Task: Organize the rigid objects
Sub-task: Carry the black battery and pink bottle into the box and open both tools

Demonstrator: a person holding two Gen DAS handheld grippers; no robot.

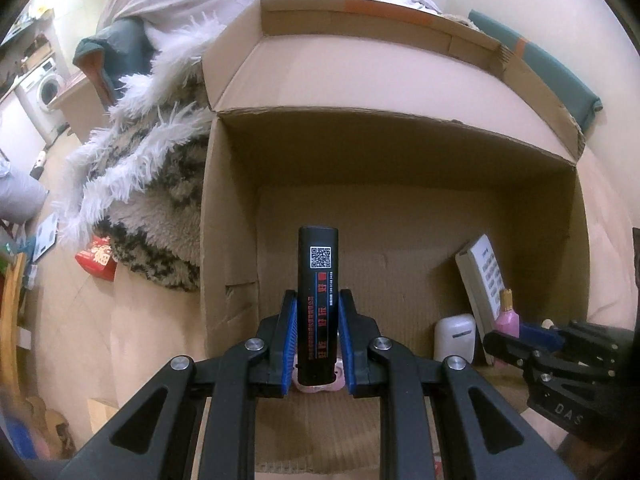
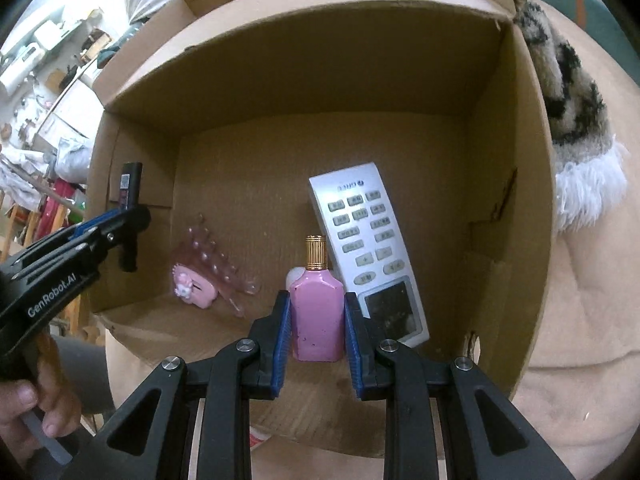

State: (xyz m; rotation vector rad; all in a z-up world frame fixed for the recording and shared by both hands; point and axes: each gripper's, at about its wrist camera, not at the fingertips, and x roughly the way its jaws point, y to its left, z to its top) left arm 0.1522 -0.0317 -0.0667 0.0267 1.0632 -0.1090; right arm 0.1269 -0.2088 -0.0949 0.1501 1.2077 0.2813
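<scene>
The left gripper (image 1: 318, 312) has its blue fingers (image 1: 289, 320) clamped on a black lighter (image 1: 319, 276), held upright inside the cardboard box (image 1: 400, 168) — a pink hair clip (image 2: 204, 276) lies beneath. The right gripper (image 2: 317, 316) pinches a pink bottle (image 2: 318, 312) near the box floor, just before a grey remote (image 2: 368, 248) that leans on the wall, with a white earbud case (image 1: 455, 338) beside it.

Right hand-held gripper (image 2: 316, 340) clamping pink bottle (image 2: 318, 316) (gold cap), remote (image 2: 366, 240) behind, cardboard box (image 2: 508, 240)
</scene>
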